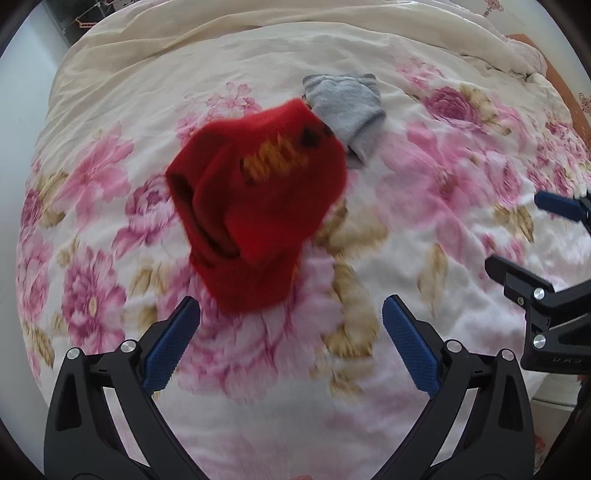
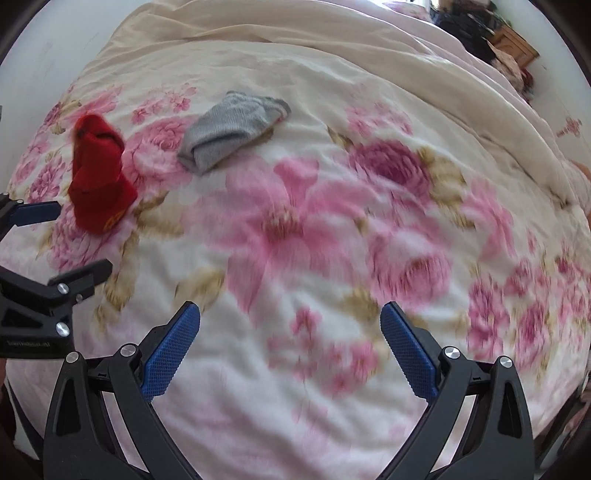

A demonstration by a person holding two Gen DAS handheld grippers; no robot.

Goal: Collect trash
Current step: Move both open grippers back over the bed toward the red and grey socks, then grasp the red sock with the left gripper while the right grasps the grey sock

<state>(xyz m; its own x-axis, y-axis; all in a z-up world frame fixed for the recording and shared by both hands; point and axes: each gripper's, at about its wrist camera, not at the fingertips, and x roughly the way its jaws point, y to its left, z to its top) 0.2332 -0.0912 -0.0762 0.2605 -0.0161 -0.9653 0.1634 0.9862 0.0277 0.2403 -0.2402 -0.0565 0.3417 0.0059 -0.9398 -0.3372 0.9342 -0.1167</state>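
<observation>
A red sock with a yellow pattern lies bunched on the floral blanket, just ahead of my open, empty left gripper. A grey sock lies folded just beyond it, touching its far edge. In the right wrist view the red sock is far left and the grey sock lies up left of centre. My right gripper is open and empty over bare blanket, well short of both socks. Each gripper shows at the other view's edge: the right one, the left one.
A plain cream duvet is bunched along the far side of the bed. A wooden piece of furniture with dark clutter stands at the far right. The bed's edge falls off at the left.
</observation>
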